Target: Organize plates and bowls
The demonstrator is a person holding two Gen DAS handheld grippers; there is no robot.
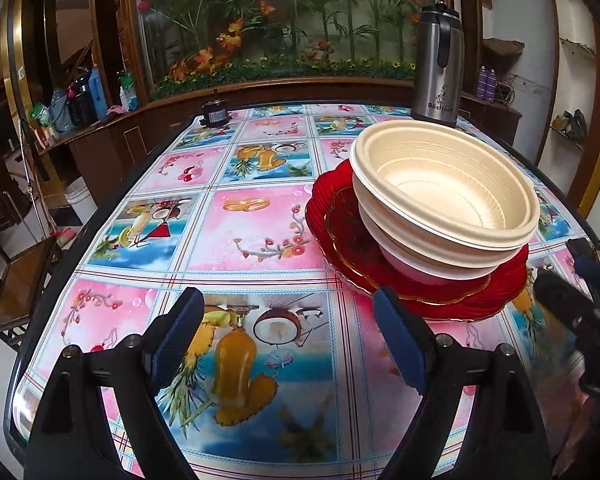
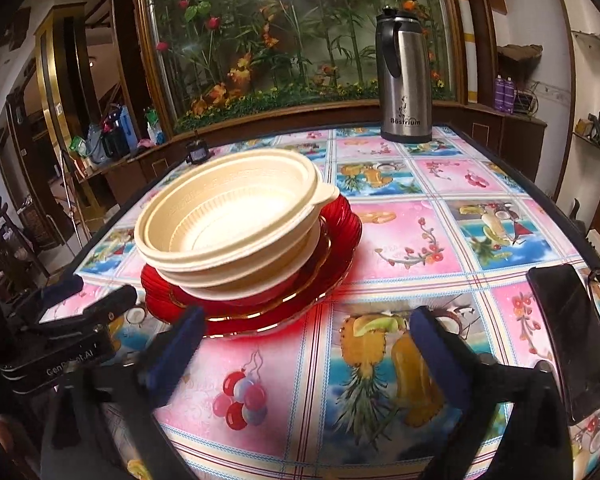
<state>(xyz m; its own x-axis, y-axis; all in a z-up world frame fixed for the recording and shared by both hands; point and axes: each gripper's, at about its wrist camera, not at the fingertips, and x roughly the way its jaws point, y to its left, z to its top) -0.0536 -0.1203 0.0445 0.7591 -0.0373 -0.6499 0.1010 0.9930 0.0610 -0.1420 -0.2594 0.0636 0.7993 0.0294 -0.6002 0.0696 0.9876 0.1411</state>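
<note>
Fig. legend: both wrist views, one moment.

Left wrist view: left gripper point(image 1: 288, 328) at lower centre, jaws spread wide, nothing btwn them; only the tablecloth point(image 1: 240, 232) shows in the gap. Its right-hand finger lies just in front of the rim of the red plates point(image 1: 340, 236); contact can't be told. At centre right stands the stack: two red plates nested, a smaller gold-edged one on a larger scalloped one, w/ cream bowls point(image 1: 444, 196) nested on top. The lowest bowl looks whiter than the two above. The top bowl sits slightly askew, tipped toward lower right of frame. At the right edge, a blurred part of the other tool.

Right wrist view: right gripper point(image 2: 304, 328) at lower centre, jaws released to full width, empty. The same stack is at centre left, the red plates point(image 2: 340, 256) beneath and the cream bowls point(image 2: 228, 220) above; the gripper's left-hand finger overlaps the plate rim in the picture. The left gripper shows at lower left, just beside the stack.

Other items: steel flask point(image 2: 406, 80) at upper right, far end of the table; dark phone point(image 2: 572, 340) at lower right; small dark jar point(image 2: 197, 153) at upper left.

Progress (judgement): all visible plates and bowls are gathered into one pile, plates below, bowls above, so the task appears nearly or fully done. Possibly left: squaring the tilted top bowl. Dishes outside the frames can't be ruled out.
</note>
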